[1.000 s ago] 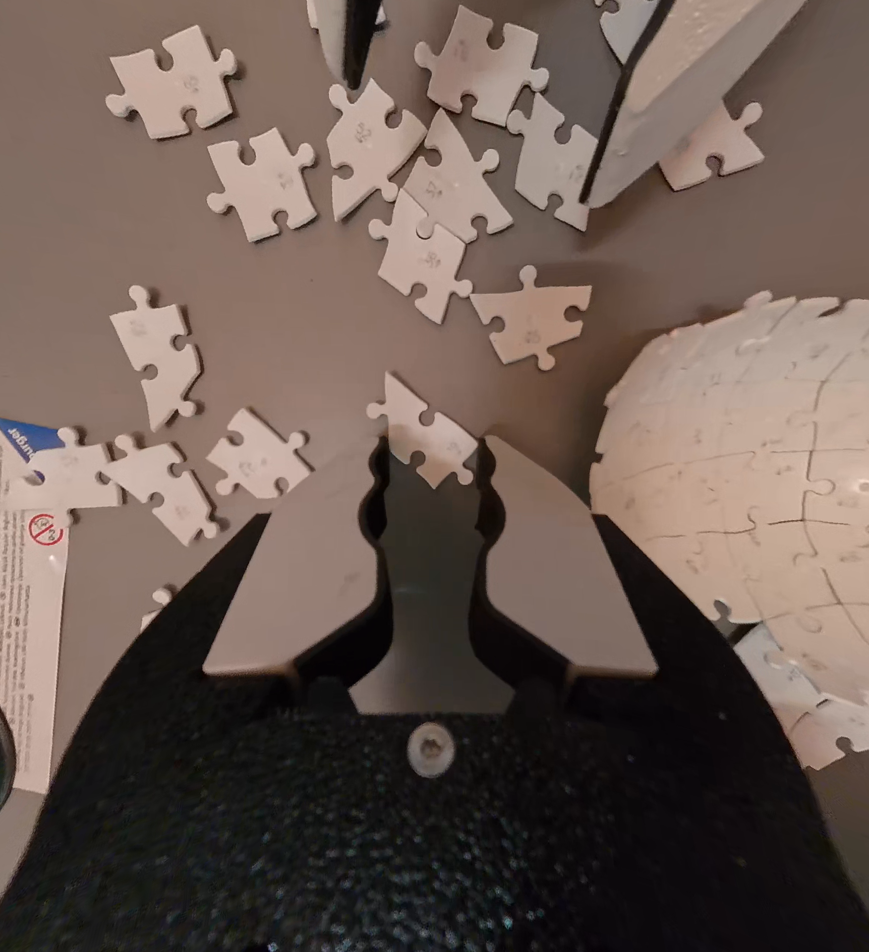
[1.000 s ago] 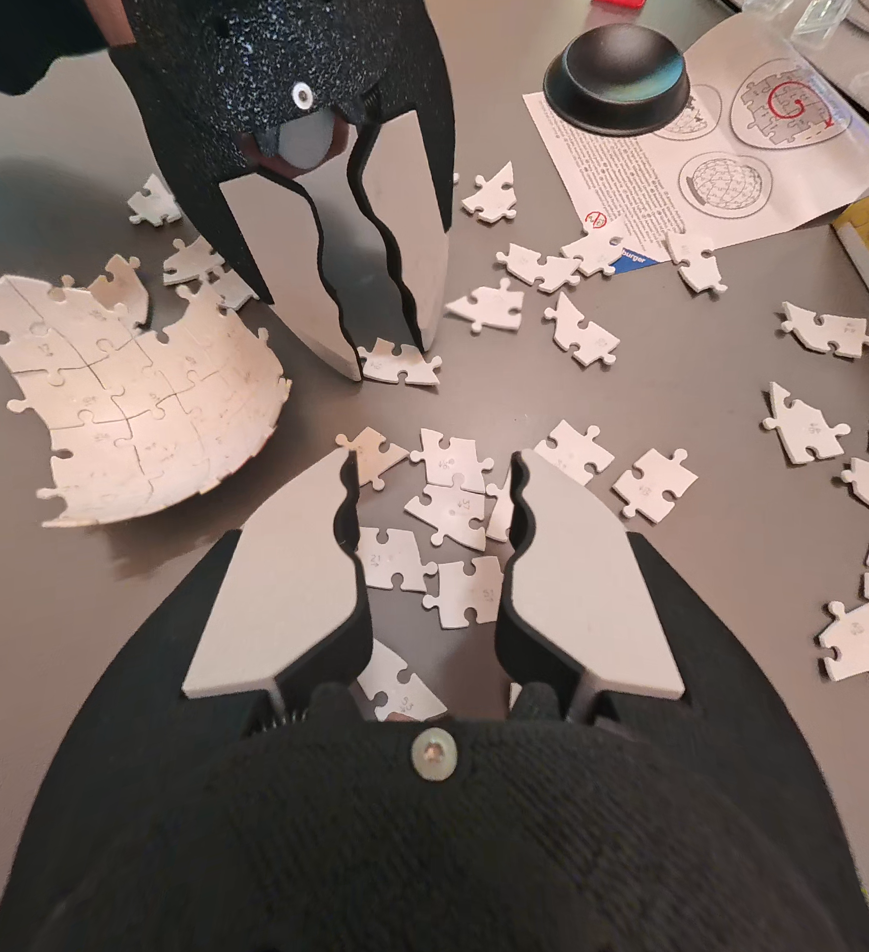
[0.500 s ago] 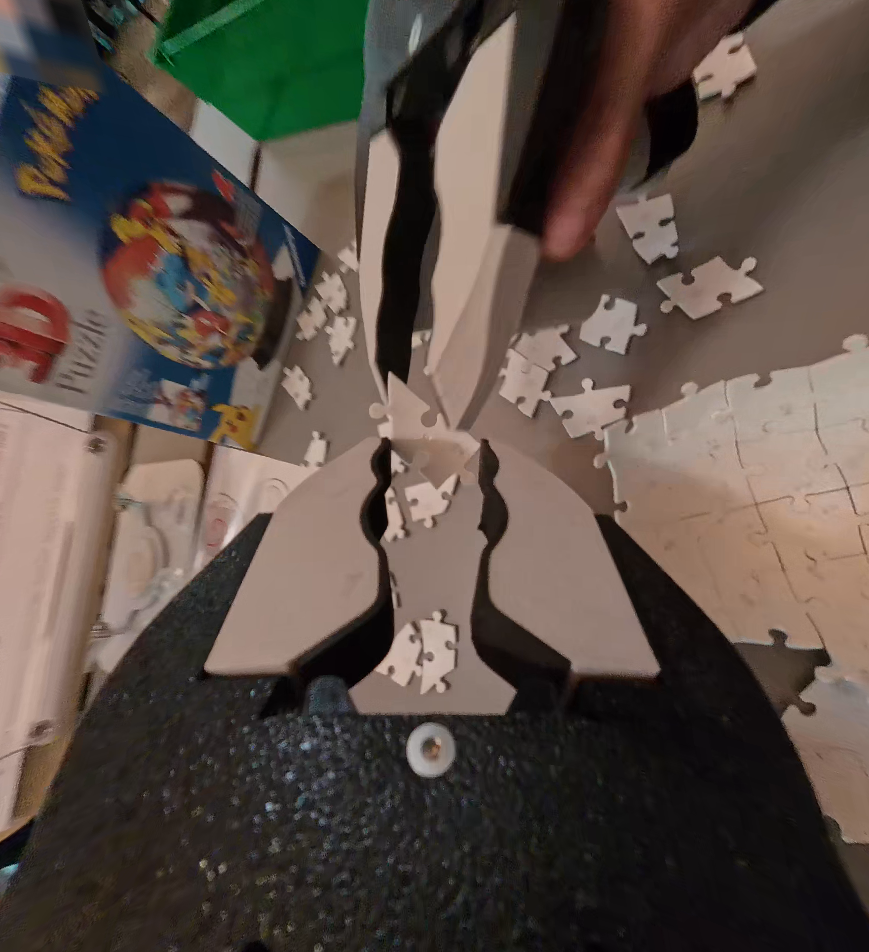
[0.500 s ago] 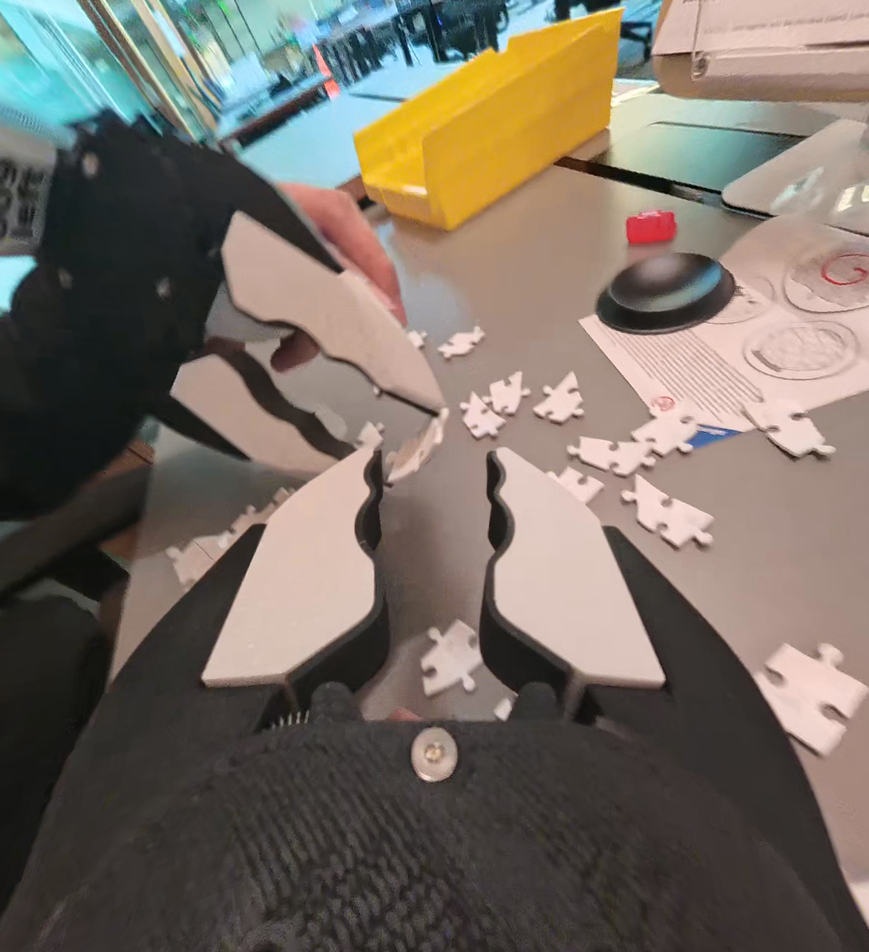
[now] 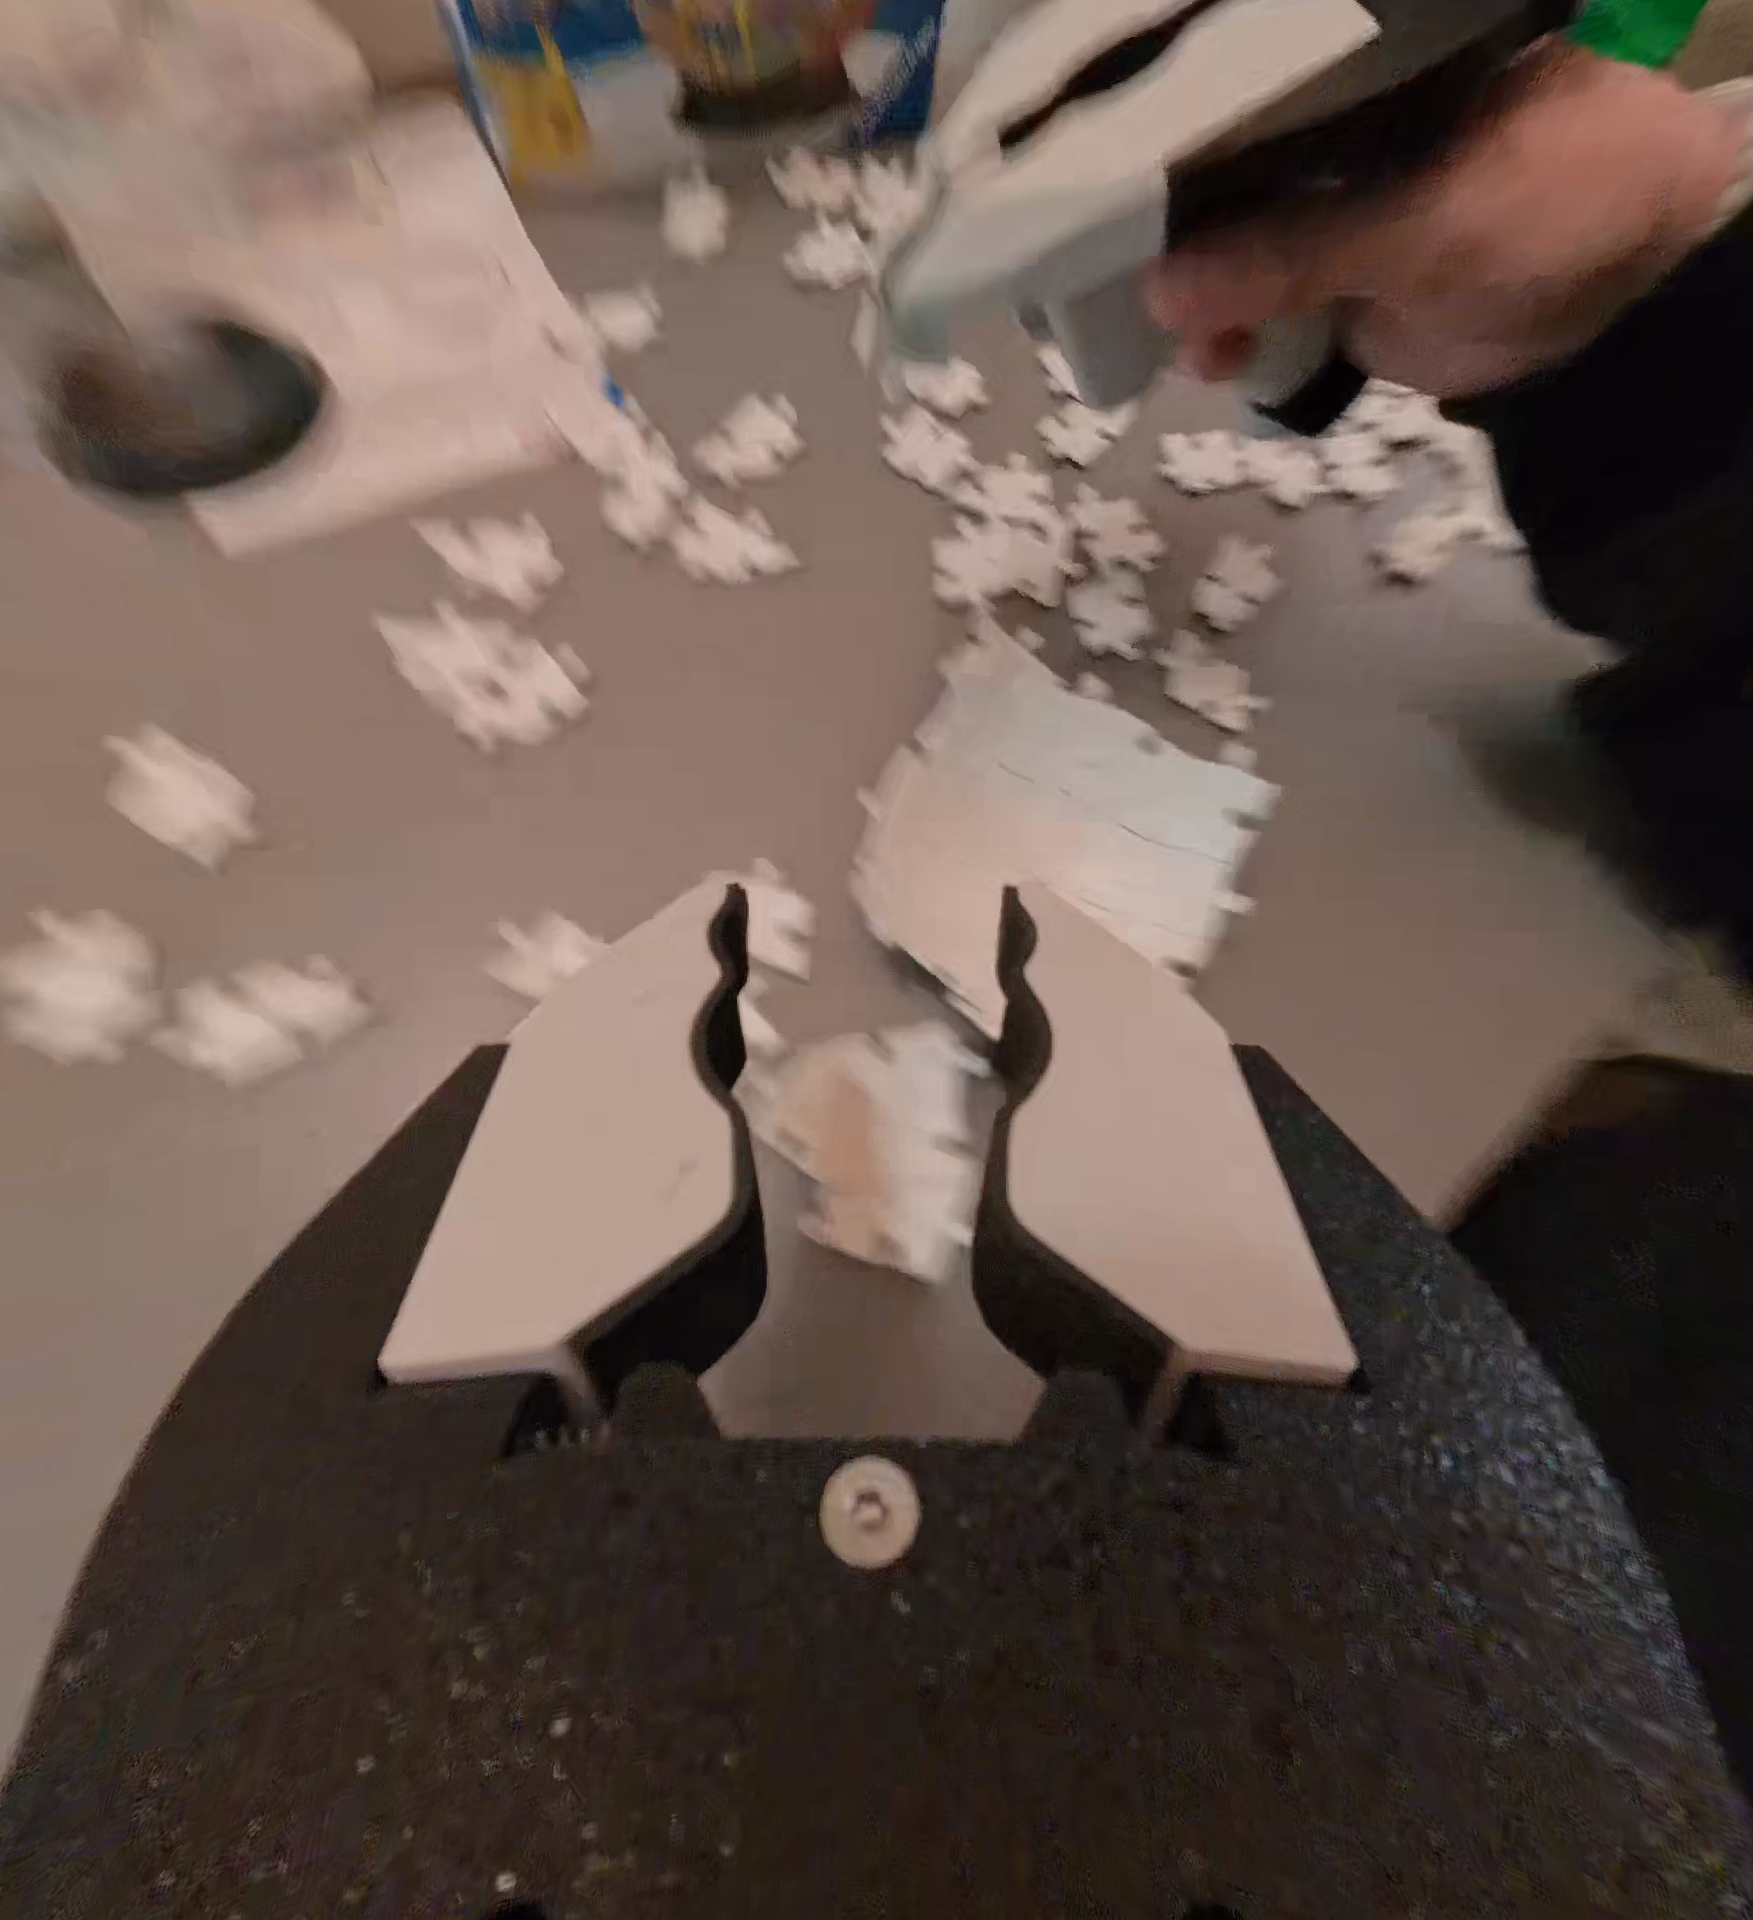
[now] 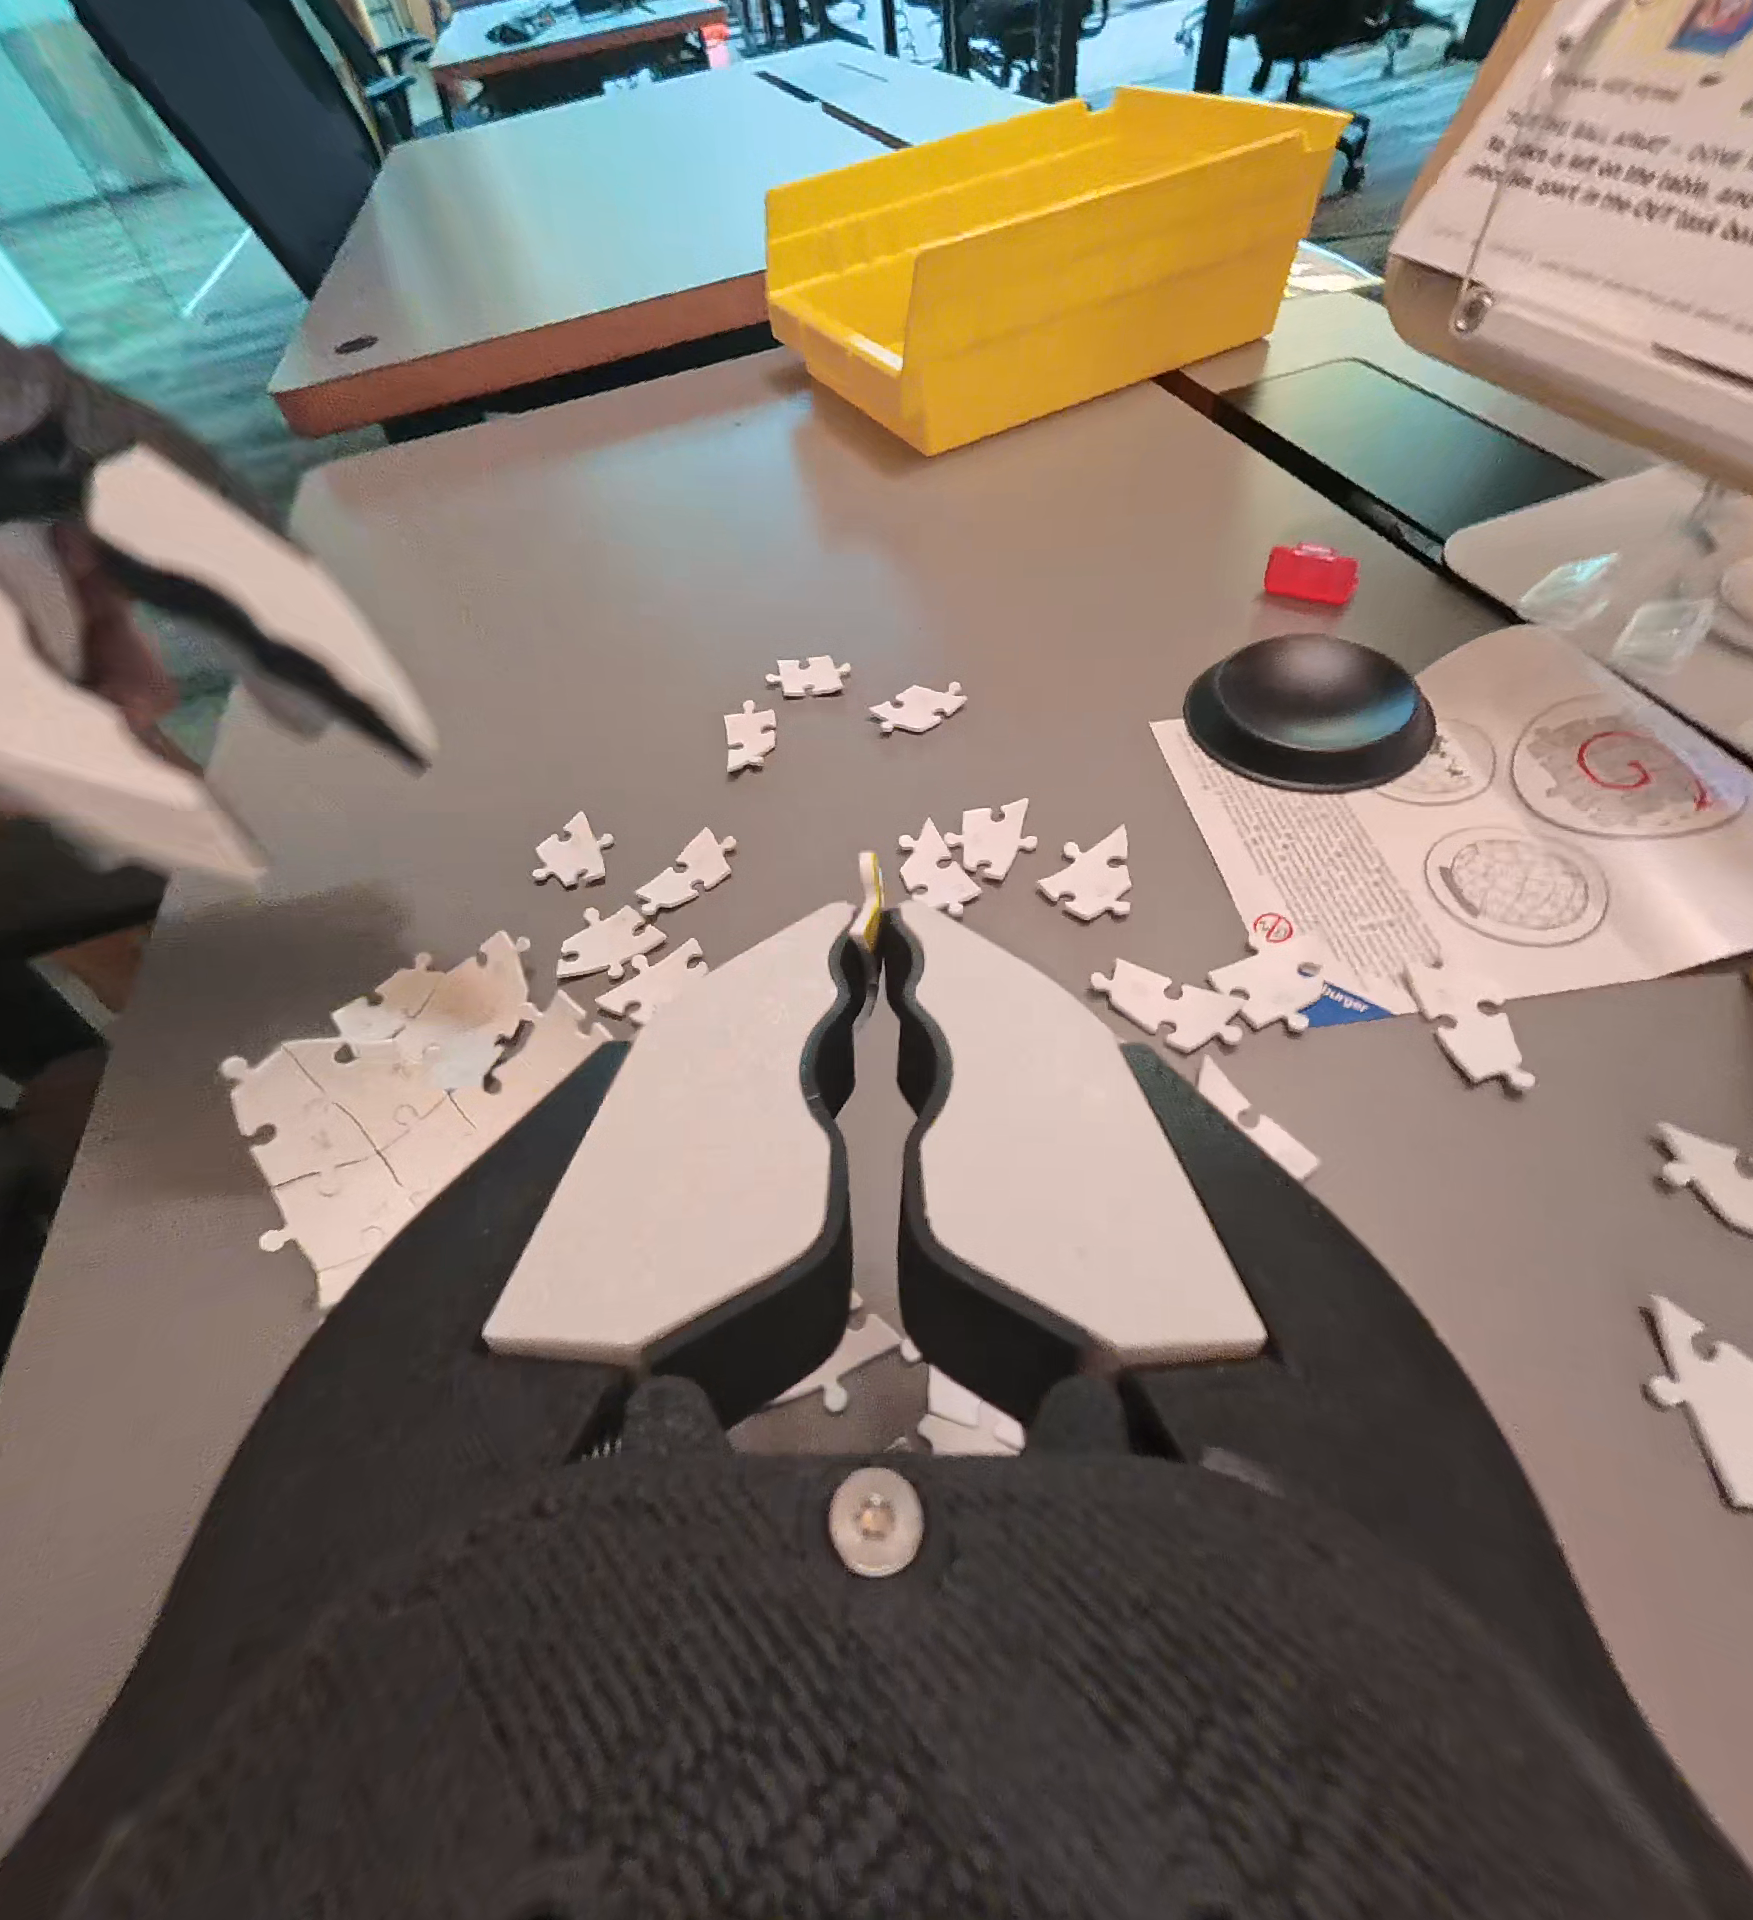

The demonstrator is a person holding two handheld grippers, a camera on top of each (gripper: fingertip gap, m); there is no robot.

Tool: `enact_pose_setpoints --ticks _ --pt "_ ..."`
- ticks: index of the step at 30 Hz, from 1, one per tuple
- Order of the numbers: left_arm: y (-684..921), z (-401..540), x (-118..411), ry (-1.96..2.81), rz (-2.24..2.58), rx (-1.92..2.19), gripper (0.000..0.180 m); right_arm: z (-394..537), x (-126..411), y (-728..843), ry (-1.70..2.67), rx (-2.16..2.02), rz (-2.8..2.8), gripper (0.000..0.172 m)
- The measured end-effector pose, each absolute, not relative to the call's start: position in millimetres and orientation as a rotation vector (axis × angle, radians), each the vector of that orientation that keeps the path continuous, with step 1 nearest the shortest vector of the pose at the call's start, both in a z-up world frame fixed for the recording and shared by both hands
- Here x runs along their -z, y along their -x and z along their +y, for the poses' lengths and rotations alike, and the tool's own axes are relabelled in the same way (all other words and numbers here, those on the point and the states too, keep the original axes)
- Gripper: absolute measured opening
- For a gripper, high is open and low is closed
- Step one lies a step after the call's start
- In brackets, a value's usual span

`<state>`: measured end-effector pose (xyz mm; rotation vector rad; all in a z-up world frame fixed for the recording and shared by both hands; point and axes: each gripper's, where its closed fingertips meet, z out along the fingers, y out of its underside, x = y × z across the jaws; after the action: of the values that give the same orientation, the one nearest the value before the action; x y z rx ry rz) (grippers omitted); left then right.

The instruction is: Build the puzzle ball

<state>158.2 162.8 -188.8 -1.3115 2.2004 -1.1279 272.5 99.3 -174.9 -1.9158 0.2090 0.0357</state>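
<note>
The left wrist view is smearing heavily with motion blur: the puzzle pieces [image 5: 482,665] and the black dome [image 5: 181,405] at ten o'clock are dissolving into soft streaks under dim, warm light. The right wrist view is staying sharp at centre, cool daylight is coming in at eleven o'clock, and the left claw [image 6: 332,748] at nine o'clock is blurring. Wide-angle bending is curving the tabletop [image 6: 581,582] edges.

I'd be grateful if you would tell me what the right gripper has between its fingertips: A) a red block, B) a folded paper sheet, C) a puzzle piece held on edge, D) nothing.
C: the right gripper pinches a thin, yellow-edged puzzle piece that sticks up between its fingertips.
</note>
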Motion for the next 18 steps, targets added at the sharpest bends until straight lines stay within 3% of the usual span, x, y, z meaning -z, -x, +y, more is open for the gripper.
enact_pose_setpoints --ticks 9,18 --pt "-91.2 100.4 252.2 1.988 2.058 1.429 0.049 140.9 173.9 -261.8 1.977 -0.129 0.081 0.002" --pt "-128.6 116.1 268.2 2.009 1.986 1.395 0.035 124.3 176.9 -243.5 2.002 -0.189 0.042 0.002"
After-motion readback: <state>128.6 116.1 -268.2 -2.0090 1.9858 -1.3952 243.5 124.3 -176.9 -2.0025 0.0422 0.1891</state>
